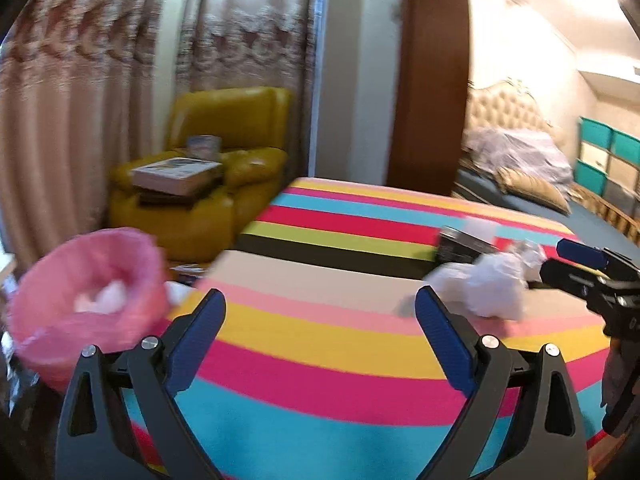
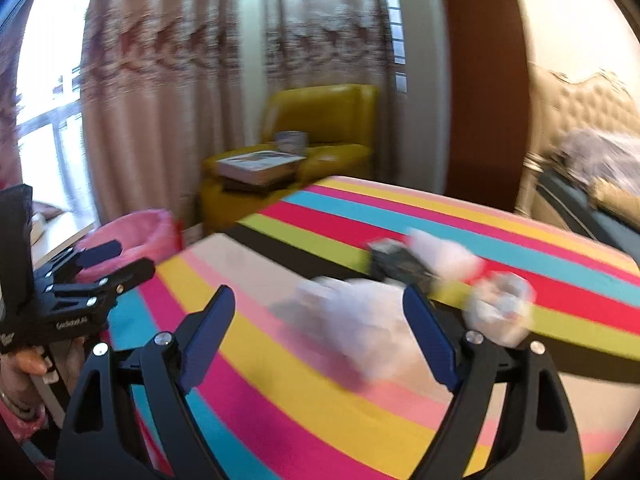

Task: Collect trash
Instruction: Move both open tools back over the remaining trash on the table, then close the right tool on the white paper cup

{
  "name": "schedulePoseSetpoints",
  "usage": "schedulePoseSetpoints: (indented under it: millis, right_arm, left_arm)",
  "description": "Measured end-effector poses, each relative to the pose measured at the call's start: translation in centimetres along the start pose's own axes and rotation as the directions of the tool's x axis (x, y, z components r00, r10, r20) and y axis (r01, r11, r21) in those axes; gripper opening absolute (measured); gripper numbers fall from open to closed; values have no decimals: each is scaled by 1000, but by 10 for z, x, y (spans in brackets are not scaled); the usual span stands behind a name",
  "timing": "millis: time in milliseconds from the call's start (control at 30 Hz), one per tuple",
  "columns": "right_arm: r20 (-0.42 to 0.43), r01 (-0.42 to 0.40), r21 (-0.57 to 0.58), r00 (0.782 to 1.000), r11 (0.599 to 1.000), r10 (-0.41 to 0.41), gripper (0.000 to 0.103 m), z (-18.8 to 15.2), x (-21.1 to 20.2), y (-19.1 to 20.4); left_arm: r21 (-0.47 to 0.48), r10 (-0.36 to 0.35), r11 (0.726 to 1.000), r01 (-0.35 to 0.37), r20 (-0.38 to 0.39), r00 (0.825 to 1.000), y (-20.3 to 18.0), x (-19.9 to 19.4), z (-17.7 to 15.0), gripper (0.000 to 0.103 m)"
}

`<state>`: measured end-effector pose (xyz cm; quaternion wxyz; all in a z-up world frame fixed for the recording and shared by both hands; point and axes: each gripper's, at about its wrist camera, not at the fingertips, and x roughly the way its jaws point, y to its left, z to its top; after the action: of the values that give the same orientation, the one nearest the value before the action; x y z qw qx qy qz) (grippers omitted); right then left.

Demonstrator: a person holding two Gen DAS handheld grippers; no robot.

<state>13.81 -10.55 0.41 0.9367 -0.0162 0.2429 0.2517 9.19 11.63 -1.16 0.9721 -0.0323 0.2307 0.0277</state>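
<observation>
A striped tablecloth covers the table (image 1: 320,360). A crumpled white tissue (image 1: 488,284) lies at its right side; in the right wrist view this tissue (image 2: 360,320) lies between my right gripper's open jaws, nearer the right finger. My right gripper (image 2: 320,312) is open. A second white wad (image 2: 500,312) lies right of it and a third (image 2: 444,256) behind a dark box (image 2: 396,264). My left gripper (image 1: 320,312) is open and empty over the table's middle. A bin with a pink bag (image 1: 88,300) stands left of the table, with white trash inside.
A yellow armchair (image 1: 216,184) with stacked books (image 1: 176,176) stands behind the table by the curtains. A bed (image 1: 520,160) is at the right. The right gripper shows in the left wrist view (image 1: 592,268); the left gripper shows at the left of the right wrist view (image 2: 100,264).
</observation>
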Motion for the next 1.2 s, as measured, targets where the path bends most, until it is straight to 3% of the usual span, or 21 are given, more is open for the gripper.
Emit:
schedulePoseSetpoints:
  millis: [133,333,667,867,1200]
  right_arm:
    - [4,88,97,996,991,-89,83,-7,-13,-50]
    - [2,147,131,989,980,-148,83,-9,-16,-79]
    - [-82,257,150,965,955,-247,83,-1,13,-103]
    - [-154,310,145,945,940,-288,83,6,45,-118]
    - [-246,318,95,926,943,-287,83,8,92,-118]
  left_arm:
    - [26,-51,998,51,-17,999,-38,18,0,89]
    - [32,-56,998,58,-57,997,-64,51,-1,89]
    - [35,-88,995,95,-169,982,-59,77,-12,89]
    - [53,-82,994,91,-161,984,-62,73,-14,89]
    - [52,-87,994,96,-161,983,-59,72,-14,89]
